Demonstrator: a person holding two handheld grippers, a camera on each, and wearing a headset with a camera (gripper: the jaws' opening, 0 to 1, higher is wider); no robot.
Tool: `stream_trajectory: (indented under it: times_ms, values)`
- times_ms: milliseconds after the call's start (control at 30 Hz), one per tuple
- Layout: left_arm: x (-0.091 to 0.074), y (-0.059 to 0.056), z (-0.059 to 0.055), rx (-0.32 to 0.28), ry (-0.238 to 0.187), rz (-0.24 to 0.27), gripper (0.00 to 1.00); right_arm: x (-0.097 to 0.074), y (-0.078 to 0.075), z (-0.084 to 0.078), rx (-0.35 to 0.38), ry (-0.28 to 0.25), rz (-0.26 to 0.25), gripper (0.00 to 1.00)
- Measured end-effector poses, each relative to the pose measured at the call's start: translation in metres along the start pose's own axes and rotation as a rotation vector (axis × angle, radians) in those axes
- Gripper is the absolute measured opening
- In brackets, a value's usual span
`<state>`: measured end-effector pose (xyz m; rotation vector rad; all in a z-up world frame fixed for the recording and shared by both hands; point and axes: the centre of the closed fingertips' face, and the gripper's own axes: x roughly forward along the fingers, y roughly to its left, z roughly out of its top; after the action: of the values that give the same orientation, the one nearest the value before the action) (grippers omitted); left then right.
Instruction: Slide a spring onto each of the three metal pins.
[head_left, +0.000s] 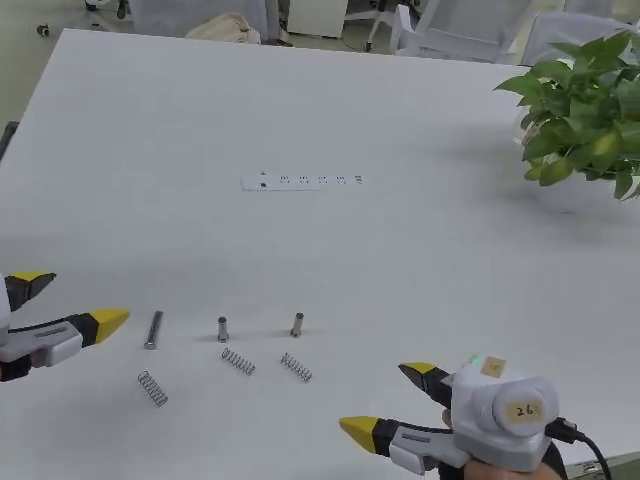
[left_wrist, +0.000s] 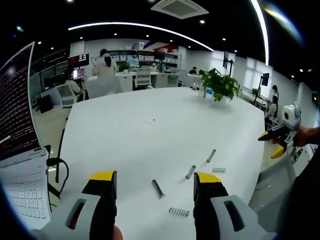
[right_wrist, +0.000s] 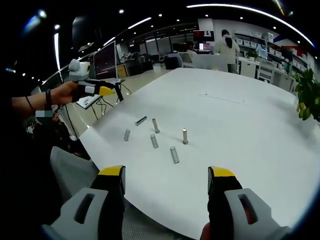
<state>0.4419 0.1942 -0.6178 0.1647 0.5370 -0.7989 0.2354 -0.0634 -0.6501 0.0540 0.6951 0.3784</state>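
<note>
1. The right gripper (head_left: 390, 400) hovers over the near edge of the white bench (head_left: 420, 250). Its yellow-tipped fingers (head_left: 360, 429) are spread apart and grasp nothing.
2. The left gripper (head_left: 75, 298) is at the bench's left side, with its fingers spread wide in the same way and nothing between them.
3. Three springs lie loose on the bench between the two grippers. The left spring (head_left: 152, 388) is nearest, and the middle spring (head_left: 238, 361) and the right spring (head_left: 296, 367) are slightly farther back.
4. Just behind the springs is a row of three metal pins, none carrying a spring. The left pin (head_left: 153, 329) lies on its side, while the middle pin (head_left: 222, 329) and the right pin (head_left: 297, 324) stand upright. Each spring is near a pin but apart from it.
5. Farther back, around mid-bench, a white power strip (head_left: 302, 181) lies flat.
6. A leafy green plant (head_left: 585, 110) stands toward the far right of the bench.
7. Beyond the far edge are white office chairs (head_left: 440, 40).
</note>
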Motion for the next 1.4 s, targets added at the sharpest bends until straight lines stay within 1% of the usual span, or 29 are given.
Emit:
stream_trajectory:
  times_ms: [100, 267, 400, 600, 833, 933, 1067, 1100, 1133, 1233, 1267, 1333, 1400]
  values:
    - [0.006, 0.004, 0.000, -0.007, 0.004, -0.003, 0.57, 0.001, 0.000, -0.002, 0.008, 0.004, 0.001, 0.66]
    - [0.012, 0.007, 0.000, 0.000, 0.007, -0.008, 0.56, 0.002, 0.000, -0.002, 0.009, 0.002, -0.001, 0.65]
    - [0.021, 0.012, 0.001, 0.009, 0.015, -0.013, 0.56, 0.003, 0.000, -0.003, 0.001, 0.010, 0.003, 0.65]
    - [0.031, 0.017, 0.005, -0.006, 0.012, -0.014, 0.53, 0.003, -0.002, -0.004, -0.003, 0.017, 0.004, 0.65]
    - [0.046, 0.018, 0.001, -0.012, 0.027, -0.021, 0.51, -0.002, -0.006, -0.001, -0.006, 0.013, -0.004, 0.65]
    - [0.054, 0.020, -0.004, -0.027, 0.042, -0.014, 0.50, -0.003, -0.009, -0.002, -0.002, 0.015, -0.009, 0.65]
    - [0.063, 0.018, -0.013, -0.040, 0.069, -0.010, 0.47, -0.003, -0.010, -0.006, 0.006, 0.021, -0.010, 0.65]
    - [0.068, 0.017, -0.019, -0.042, 0.085, -0.005, 0.47, -0.003, -0.009, -0.007, 0.008, 0.024, -0.010, 0.65]
    - [0.070, 0.017, -0.021, -0.046, 0.090, -0.005, 0.46, -0.003, -0.009, -0.008, 0.009, 0.025, -0.010, 0.65]
    - [0.074, 0.012, -0.027, -0.086, 0.092, -0.014, 0.45, -0.002, -0.008, -0.010, 0.010, 0.030, -0.008, 0.65]
    - [0.078, 0.012, -0.031, -0.092, 0.099, -0.013, 0.45, -0.002, -0.008, -0.011, 0.010, 0.034, -0.008, 0.65]
    - [0.083, 0.010, -0.038, -0.084, 0.122, -0.011, 0.44, -0.001, -0.008, -0.015, 0.003, 0.048, -0.007, 0.65]
    - [0.087, 0.008, -0.043, -0.085, 0.134, -0.016, 0.43, 0.000, -0.007, -0.017, -0.004, 0.059, -0.007, 0.65]
